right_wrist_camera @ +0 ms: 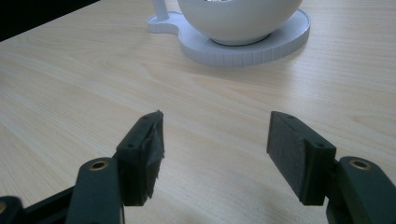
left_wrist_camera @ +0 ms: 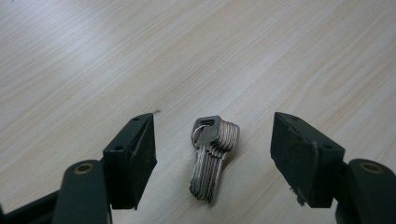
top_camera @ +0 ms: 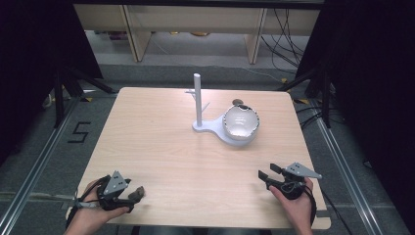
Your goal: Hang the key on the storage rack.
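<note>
The left tool [left_wrist_camera: 212, 154] stands wide open around the keys [left_wrist_camera: 212, 156] near the desk's [top_camera: 161, 147] front-left corner, gripping nothing; closing comes next. The right tool [right_wrist_camera: 215, 154] gapes empty.

– What's in front of the right gripper [right_wrist_camera: 215, 154]?

– Bare table [right_wrist_camera: 70, 93], pale wood grain. Its two black jaws stand wide apart with nothing between them, only wood showing in the gap.

– And past that?

– A white bowl [right_wrist_camera: 238, 18], well beyond the jaws at the far end of the table. It sits on a round white base [right_wrist_camera: 280, 44] with a ribbed rim, touching it at the foot.

– Anything beside the bowl?

– Left of it the base narrows into a smaller lobe, and a white post [right_wrist_camera: 160, 8] rises from there, just beside the bowl. Its top is cut off by the frame.
</note>
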The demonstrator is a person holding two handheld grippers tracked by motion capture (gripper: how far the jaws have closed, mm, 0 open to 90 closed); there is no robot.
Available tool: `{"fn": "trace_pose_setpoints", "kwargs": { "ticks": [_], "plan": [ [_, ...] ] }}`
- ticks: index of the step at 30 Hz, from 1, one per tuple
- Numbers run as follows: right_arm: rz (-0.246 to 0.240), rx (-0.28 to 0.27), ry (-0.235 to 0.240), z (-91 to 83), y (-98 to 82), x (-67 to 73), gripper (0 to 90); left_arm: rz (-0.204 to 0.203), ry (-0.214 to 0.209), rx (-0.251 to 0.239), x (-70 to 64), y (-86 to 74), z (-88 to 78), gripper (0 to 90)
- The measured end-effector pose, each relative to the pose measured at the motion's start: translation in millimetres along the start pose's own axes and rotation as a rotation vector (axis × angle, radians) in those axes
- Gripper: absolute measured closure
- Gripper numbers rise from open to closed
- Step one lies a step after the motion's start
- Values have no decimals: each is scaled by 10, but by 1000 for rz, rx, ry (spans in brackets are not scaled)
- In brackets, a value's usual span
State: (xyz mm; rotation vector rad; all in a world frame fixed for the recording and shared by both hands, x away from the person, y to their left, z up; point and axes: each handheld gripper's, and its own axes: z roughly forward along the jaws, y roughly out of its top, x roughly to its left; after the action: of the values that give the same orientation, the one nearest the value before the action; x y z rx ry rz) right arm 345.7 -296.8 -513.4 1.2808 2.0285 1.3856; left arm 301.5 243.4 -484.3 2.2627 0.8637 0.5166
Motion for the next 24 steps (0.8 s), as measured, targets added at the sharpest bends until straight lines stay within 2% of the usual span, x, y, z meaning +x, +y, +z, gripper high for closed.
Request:
{"fn": "trace_pose_setpoints", "kwargs": {
  "ticks": [2,3,4,5,6,7,8,9,10,11,12,14,15,16,17,18,19,20,21,22,23,24],
  "plan": [
    [-3,2,-7,0,-1,-3,372,10,-4,7,7,11,-4,310],
    [27,11,-5,-6,-4,18,372,7,-1,11,6,23,-7,310],
    [-4,2,-7,2,-2,-11,372,17,-2,18,14,31,-13,310],
    [-4,1,-7,2,-2,-12,372,10,4,14,12,38,-13,310],
    [-3,2,-7,3,-2,-12,372,40,4,25,33,57,-28,310],
    [-8,0,-7,10,-4,-13,371,45,1,18,41,61,-24,310],
    [28,8,-4,3,-5,19,371,42,0,18,45,66,-22,310],
    [-9,2,-10,3,-3,-7,371,41,7,14,45,68,-19,310],
    [2,6,-6,2,-2,2,370,55,6,30,58,75,-26,310],
    [-3,-5,-9,10,-5,-3,369,17,10,18,38,69,-11,310],
    [-5,2,-11,3,-3,-5,369,31,-7,39,54,72,-21,310],
    [10,6,-6,1,-2,3,369,55,-18,49,80,84,-14,310],
    [4,1,-8,9,-3,2,369,41,-19,50,73,84,-5,310],
    [1,3,-7,10,0,-1,369,49,-24,67,81,97,-1,310],
    [0,-7,-7,18,-3,-2,368,43,-26,63,72,104,10,312],
    [-2,-7,-6,20,-4,-3,368,30,-35,94,68,117,3,311],
    [-3,-6,-8,17,-3,-3,367,36,-34,98,67,137,15,311],
    [-4,-14,1,26,-3,-7,366,76,-40,123,90,165,13,310],
    [-1,-5,9,16,0,-7,366,75,-48,129,83,178,26,312],
    [9,1,12,20,1,-7,365,94,-66,175,97,210,19,321],
    [9,0,16,24,1,-8,365,121,-67,183,105,233,32,325],
    [3,-2,15,28,-1,-10,365,111,-78,197,92,247,49,328]
  ]
}}
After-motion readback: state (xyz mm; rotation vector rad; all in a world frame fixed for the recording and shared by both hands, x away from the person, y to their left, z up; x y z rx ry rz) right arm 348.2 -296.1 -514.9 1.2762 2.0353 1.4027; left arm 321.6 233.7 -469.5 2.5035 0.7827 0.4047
